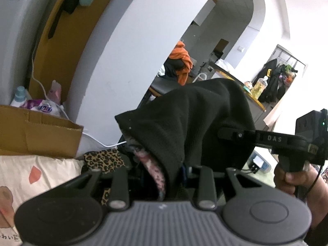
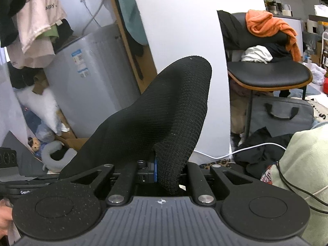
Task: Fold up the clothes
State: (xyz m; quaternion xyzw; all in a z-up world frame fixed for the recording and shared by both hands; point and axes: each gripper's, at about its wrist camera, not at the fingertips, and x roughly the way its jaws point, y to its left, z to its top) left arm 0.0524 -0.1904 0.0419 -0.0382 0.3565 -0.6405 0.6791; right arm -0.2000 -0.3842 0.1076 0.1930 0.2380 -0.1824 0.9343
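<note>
Both tongs, left gripper (image 1: 174, 176) and right gripper (image 2: 170, 176), pinch the black knit garment (image 2: 164, 110) aloft; we judge folding unfinished, no flat fold visible

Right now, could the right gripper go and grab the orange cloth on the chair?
Probably not: the right gripper is shut on the black garment, so it has no free grip, and the orange cloth lies well off across the room.

Below my jaws the floor (image 2: 209, 160) carries a clutter — a leopard-print cloth (image 1: 104, 160), a white cable (image 2: 235, 152), a crumpled black garment (image 2: 260, 151), a grey laptop bag (image 2: 280, 112) and a chair (image 2: 268, 75) heaped with clothes.
</note>
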